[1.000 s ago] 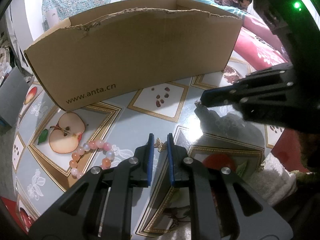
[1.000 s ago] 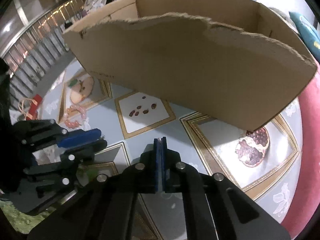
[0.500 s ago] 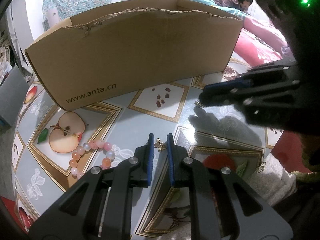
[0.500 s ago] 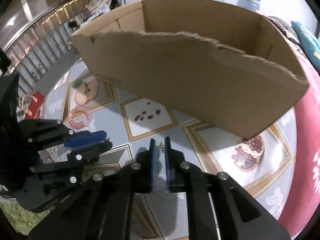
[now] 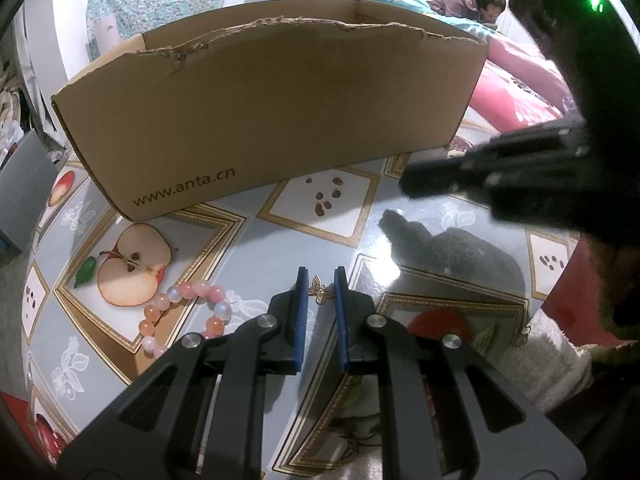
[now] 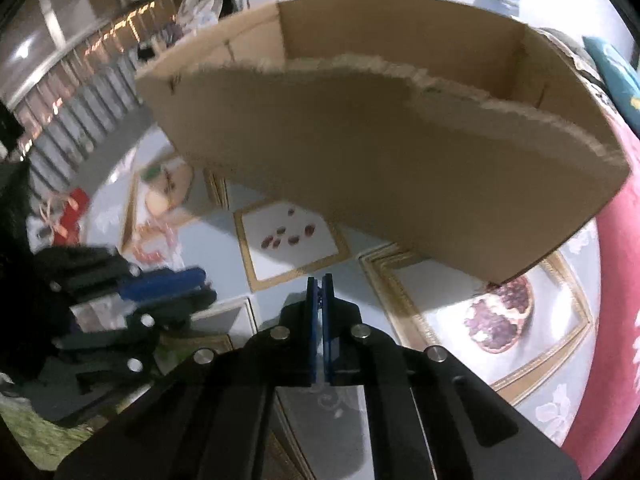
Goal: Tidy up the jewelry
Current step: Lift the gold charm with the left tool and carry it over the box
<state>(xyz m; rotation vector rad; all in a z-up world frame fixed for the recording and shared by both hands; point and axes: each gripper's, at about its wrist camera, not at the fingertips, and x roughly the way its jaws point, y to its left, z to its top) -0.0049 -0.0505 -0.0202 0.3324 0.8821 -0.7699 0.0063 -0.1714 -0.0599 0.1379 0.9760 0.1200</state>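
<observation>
The left tool (image 5: 319, 285) stood low over the desk (image 5: 420, 216), its blue pads a little apart, with a small golden butterfly charm (image 5: 321, 290) lying between them. The pads did not seem to press on it, so I judged this tool released around the charm, not grasping it.

The right tool (image 6: 319, 280) was clenched. In the narrow slit between its pads something small and dark showed, perhaps a piece of jewelry, but I could not tell what it was. This tool hung above the patterned desk cover, just in front of the cardboard box (image 5: 272, 120), which stood open at the top with a torn front edge.

A bracelet of pink and orange beads (image 5: 188, 312) lay on the desk to the left of the left tool, beside the printed apple, not yet collected.

The step in hand seemed to be carrying one small piece to the box. The next move probably needs the right tool lifted over the torn edge, then released inside.
</observation>
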